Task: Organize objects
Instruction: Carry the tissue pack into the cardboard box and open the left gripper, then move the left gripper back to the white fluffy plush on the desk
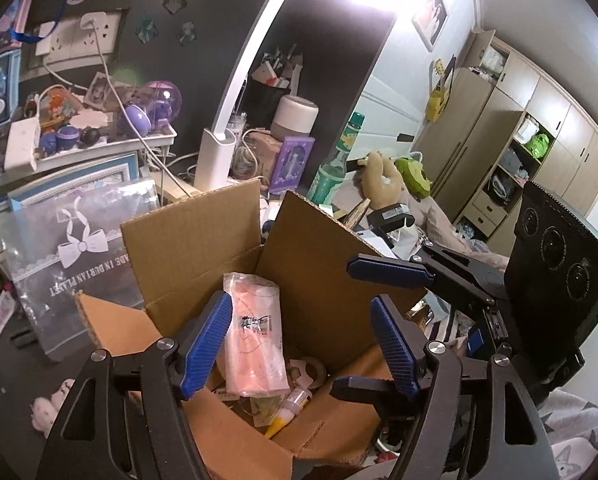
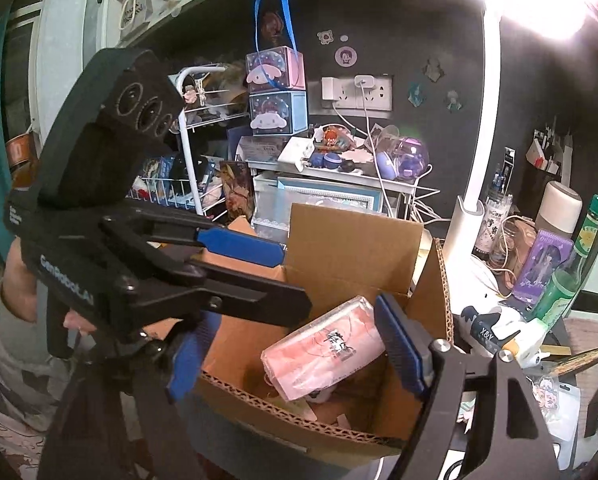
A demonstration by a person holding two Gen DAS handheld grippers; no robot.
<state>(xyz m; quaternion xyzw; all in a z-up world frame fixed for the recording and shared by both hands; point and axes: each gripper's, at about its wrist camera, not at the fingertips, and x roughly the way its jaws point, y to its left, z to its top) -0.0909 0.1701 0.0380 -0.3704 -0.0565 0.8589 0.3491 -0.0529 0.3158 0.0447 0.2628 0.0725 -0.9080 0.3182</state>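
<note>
An open cardboard box (image 1: 311, 272) stands in front of me; it also shows in the right wrist view (image 2: 351, 240). A pink plastic-wrapped packet (image 1: 255, 336) lies inside it, seen also in the right wrist view (image 2: 327, 348). A small yellow-tipped tube (image 1: 289, 412) and a tape roll (image 1: 309, 372) lie on the box floor. My left gripper (image 1: 301, 344) is open above the box, the packet between its fingers but not clamped. My right gripper (image 2: 295, 352) is open over the box too, and empty. Each gripper shows in the other's view.
A white desk lamp (image 1: 215, 156) stands behind the box, with a green glass bottle (image 1: 333, 168) and a purple card box (image 1: 291, 164) beside it. A clear bow-printed bag (image 1: 75, 248) leans at left. A white shelf (image 2: 331, 176) holds purple toys. A duck plush (image 2: 503, 332) lies at right.
</note>
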